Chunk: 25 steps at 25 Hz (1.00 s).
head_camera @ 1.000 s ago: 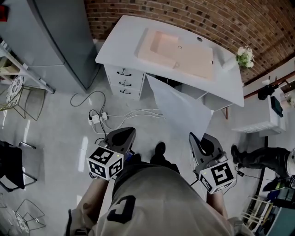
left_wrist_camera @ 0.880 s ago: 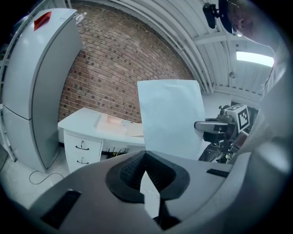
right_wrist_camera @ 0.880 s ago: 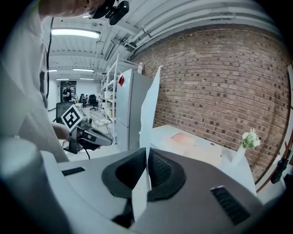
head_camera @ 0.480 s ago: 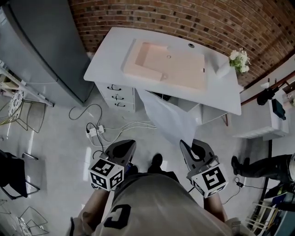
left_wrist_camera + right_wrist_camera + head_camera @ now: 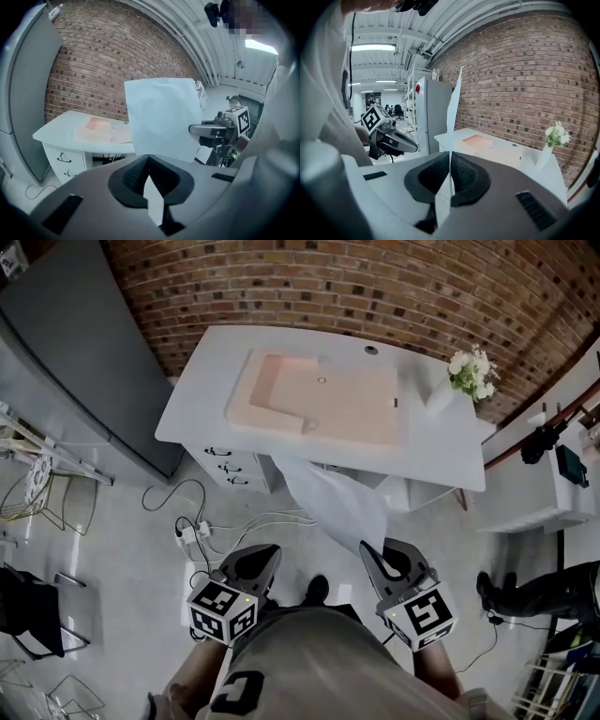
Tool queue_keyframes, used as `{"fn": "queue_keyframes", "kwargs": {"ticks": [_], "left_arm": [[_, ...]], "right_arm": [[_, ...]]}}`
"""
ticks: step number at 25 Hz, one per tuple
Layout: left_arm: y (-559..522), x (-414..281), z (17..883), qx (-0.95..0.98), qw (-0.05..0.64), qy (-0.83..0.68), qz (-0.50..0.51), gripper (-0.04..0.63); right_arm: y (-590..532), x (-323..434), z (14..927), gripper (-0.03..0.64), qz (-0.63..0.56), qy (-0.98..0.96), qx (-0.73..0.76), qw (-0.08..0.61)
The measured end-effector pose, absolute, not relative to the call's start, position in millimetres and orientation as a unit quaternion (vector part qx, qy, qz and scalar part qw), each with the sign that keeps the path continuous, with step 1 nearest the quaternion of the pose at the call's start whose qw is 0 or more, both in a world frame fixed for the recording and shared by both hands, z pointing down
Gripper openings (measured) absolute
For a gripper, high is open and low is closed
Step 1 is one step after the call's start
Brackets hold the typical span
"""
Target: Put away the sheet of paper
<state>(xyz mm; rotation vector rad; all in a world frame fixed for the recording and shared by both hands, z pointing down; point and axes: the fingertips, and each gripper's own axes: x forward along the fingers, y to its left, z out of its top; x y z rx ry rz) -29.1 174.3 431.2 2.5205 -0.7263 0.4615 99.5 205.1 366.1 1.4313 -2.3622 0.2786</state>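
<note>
While pinching the sheet of paper [image 5: 333,498] in the right gripper [image 5: 382,555], left gripper [image 5: 253,563] closed empty: transport step, next likely needing a reach to the surface [image 5: 200,401].

White sheet of paper [image 5: 330,495], lightly curved, pinched by one corner in the right tool [image 5: 380,557], slanting toward 11 o'clock.

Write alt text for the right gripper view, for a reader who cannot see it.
The right gripper is shut on a thin white sheet of paper, seen edge-on and standing upright from its dark jaws. Behind are a white desk with a bunch of white flowers, a red brick wall, and the left gripper at far left.
</note>
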Motion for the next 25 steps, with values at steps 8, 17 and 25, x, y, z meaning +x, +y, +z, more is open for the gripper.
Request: {"fn": "queue_keyframes", "kwargs": {"ticks": [8, 17, 25], "left_arm": [[165, 18, 428, 0.917, 0.221, -0.281, 0.178, 0.014], [155, 35, 423, 0.910, 0.214, -0.304, 0.184, 0.014], [131, 47, 425, 0.916, 0.211, -0.290, 0.179, 0.014]], "right_arm": [[193, 152, 372, 0.023, 0.102, -0.843, 0.502, 0.167], [178, 183, 379, 0.023, 0.103, -0.851, 0.484, 0.176], [163, 188, 379, 0.023, 0.106, -0.845, 0.491, 0.182]]}}
